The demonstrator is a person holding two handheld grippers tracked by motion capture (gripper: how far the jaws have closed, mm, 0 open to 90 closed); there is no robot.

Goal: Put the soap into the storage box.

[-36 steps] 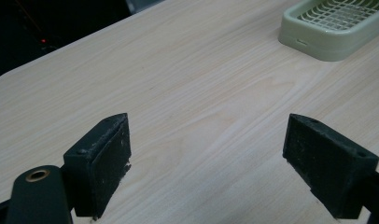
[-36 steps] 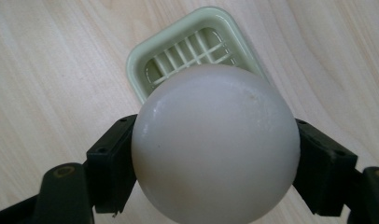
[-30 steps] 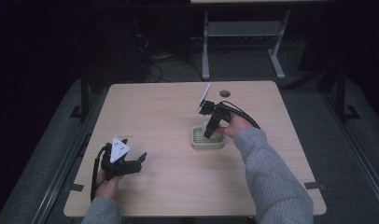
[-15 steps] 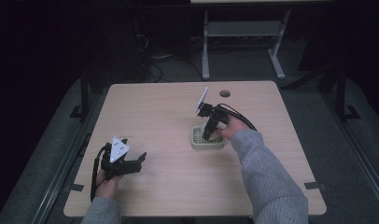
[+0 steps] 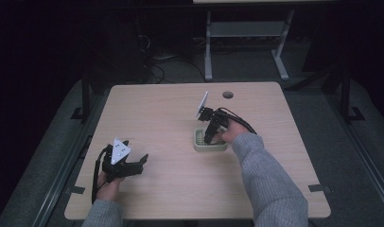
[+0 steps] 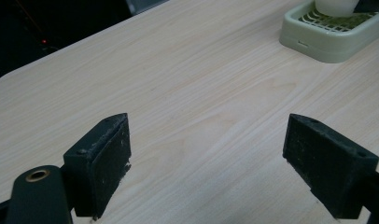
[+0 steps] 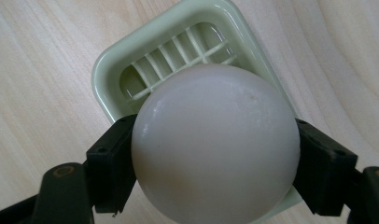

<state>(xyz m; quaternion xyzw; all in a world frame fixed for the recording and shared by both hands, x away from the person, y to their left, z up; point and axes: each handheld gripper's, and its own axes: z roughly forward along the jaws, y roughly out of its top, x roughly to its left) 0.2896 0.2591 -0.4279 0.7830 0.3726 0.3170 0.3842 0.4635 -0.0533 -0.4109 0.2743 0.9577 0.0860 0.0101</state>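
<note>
A pale green slatted dish (image 5: 210, 143) (image 7: 178, 42) sits right of the table's middle. My right gripper (image 5: 210, 137) (image 7: 215, 154) points down into it, shut on a round white soap bar (image 7: 215, 144), which hangs just over the dish's grid. In the left gripper view the dish (image 6: 337, 35) lies at the upper right with the white bar (image 6: 334, 5) above it. My left gripper (image 5: 135, 163) (image 6: 206, 158) rests near the table's front left, open, with bare wood between its jaws.
The light wood table (image 5: 171, 118) has a small dark round hole (image 5: 228, 94) near its back edge. A metal table frame (image 5: 242, 38) and cables stand on the dark floor behind. Rails run along both sides of the table.
My right gripper has lowered with the soap bar toward the dish. The left gripper has stayed in place.
</note>
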